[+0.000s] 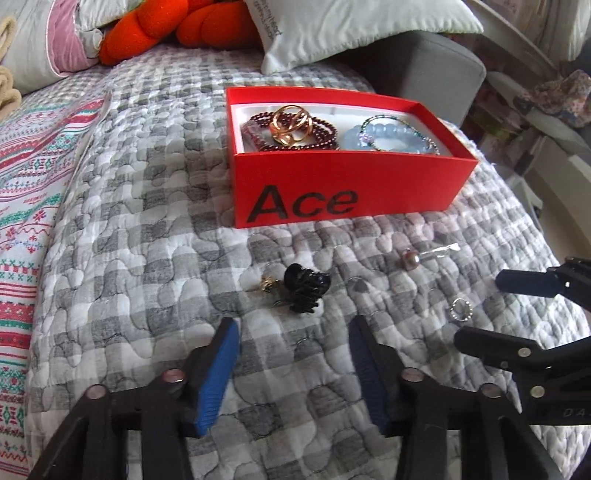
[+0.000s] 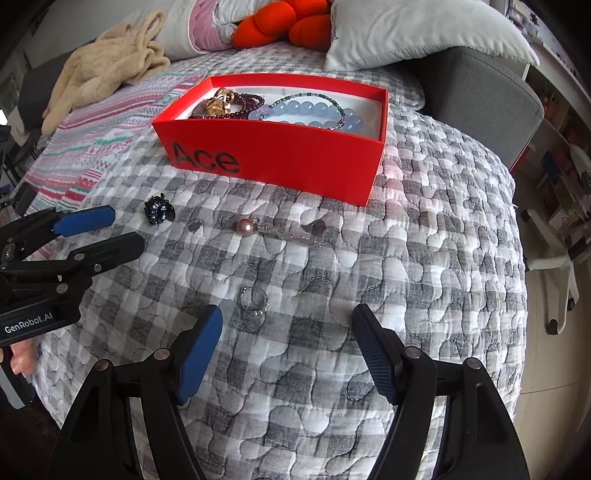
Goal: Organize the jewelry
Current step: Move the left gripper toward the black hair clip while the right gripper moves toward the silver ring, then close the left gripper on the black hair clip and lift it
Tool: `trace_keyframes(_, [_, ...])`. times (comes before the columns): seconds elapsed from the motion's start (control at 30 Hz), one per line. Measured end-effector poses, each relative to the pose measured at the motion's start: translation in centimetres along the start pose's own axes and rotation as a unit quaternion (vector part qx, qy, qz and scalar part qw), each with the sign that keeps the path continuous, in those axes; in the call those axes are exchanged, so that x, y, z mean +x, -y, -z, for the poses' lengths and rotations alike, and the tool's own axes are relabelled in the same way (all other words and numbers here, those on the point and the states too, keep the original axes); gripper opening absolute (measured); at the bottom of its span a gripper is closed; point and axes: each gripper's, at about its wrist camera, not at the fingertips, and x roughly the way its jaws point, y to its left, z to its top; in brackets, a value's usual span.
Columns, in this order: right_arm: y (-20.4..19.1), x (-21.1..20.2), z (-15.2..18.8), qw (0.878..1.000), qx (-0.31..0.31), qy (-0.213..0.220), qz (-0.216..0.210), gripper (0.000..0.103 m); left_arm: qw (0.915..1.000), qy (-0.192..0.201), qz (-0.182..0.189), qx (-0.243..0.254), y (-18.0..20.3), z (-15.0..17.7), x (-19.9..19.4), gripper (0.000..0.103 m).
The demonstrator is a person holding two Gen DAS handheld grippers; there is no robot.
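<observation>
A red box marked "Ace" [image 1: 332, 184] [image 2: 295, 155] sits on the quilt and holds dark red bead bracelets [image 1: 314, 129], a gold ring piece [image 1: 290, 123] and a pale blue bead bracelet [image 1: 384, 138] [image 2: 306, 110]. On the quilt lie a black flower brooch [image 1: 306, 290] [image 2: 159, 210], a pearl pin [image 1: 410, 256] [image 2: 245, 224] and a small silver ring [image 1: 461, 309] [image 2: 254, 299]. My left gripper [image 1: 293, 328] is open and empty, just short of the brooch. My right gripper [image 2: 288, 325] is open and empty, with the silver ring beside its left finger.
The grey checked quilt [image 2: 424, 258] covers the bed. Pillows [image 2: 406, 33], an orange knot cushion [image 1: 177, 29] and a beige plush cloth [image 2: 107, 70] lie at the back. A grey headboard [image 2: 480, 103] is at the right, with a chair base [image 2: 554, 266] beyond the bed's edge.
</observation>
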Motion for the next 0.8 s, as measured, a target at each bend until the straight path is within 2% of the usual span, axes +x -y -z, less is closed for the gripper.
trace_keyframes(0.13, [0.1, 0.0, 0.0, 1.000, 0.002, 0.001, -0.002, 0.075, 1.0000, -0.002, 0.001, 0.006, 0.4, -0.2, 1.0, 0.033])
trace_keyframes(0.67, [0.2, -0.8, 1.0, 1.000, -0.002, 0.008, -0.024, 0.075, 0.9999, 0.002, 0.004, 0.013, 1.1, -1.5, 2.7, 0.032])
trace_keyframes(0.73, [-0.1, -0.8, 1.2, 1.000, -0.009, 0.007, -0.022, 0.073, 0.9998, 0.001, -0.005, 0.018, 1.3, -1.6, 2.7, 0.023])
trace_keyframes(0.8, [-0.3, -0.8, 1.4, 1.000, -0.018, 0.009, -0.016, 0.070, 0.9997, -0.001, -0.006, 0.022, 1.3, -1.7, 2.6, 0.023])
